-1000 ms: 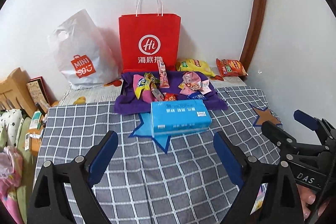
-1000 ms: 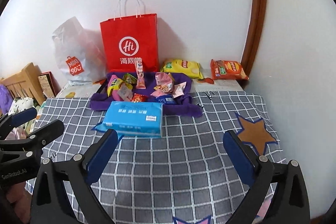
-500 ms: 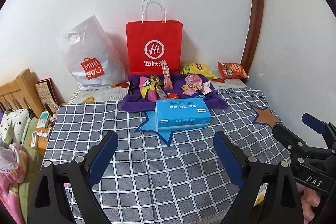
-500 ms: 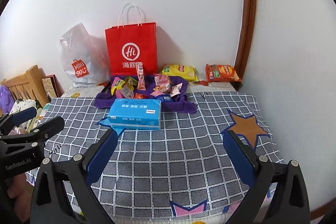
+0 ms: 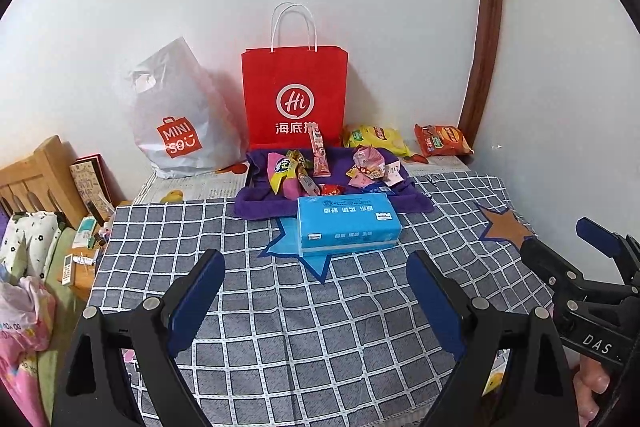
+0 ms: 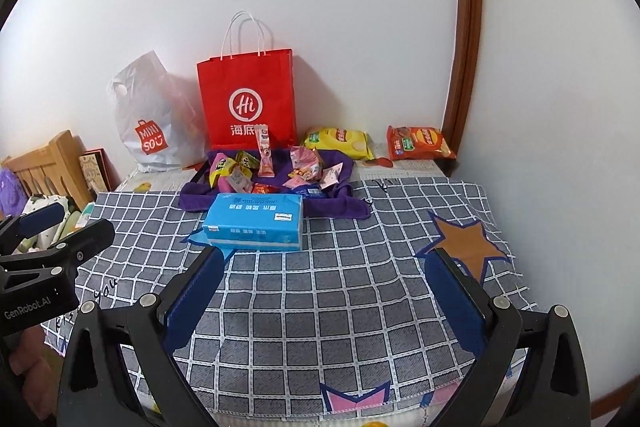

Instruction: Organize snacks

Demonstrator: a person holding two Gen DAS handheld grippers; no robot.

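Observation:
Small snack packets [image 5: 320,171] [image 6: 272,167] lie piled on a purple cloth over a tray [image 5: 256,203] [image 6: 192,195] at the far side of the checked table. A yellow chip bag [image 5: 376,139] [image 6: 336,141] and an orange chip bag [image 5: 440,139] [image 6: 418,143] lie by the wall to the right. A blue tissue pack [image 5: 346,223] [image 6: 256,221] sits just in front of the tray. My left gripper [image 5: 314,263] and right gripper [image 6: 326,257] hover over the near part of the table, both open and holding nothing, well short of the tissue pack.
A red paper bag [image 5: 294,95] [image 6: 248,99] and a white plastic Miniso bag [image 5: 176,123] [image 6: 148,119] stand against the wall behind the tray. A wooden headboard [image 5: 32,179] and bedding lie to the left. The wall and a brown door frame [image 5: 484,47] close off the right.
Both grippers have drawn back from the snacks, so the tray and tissue pack look farther away and more of the near table shows. Both stay open.

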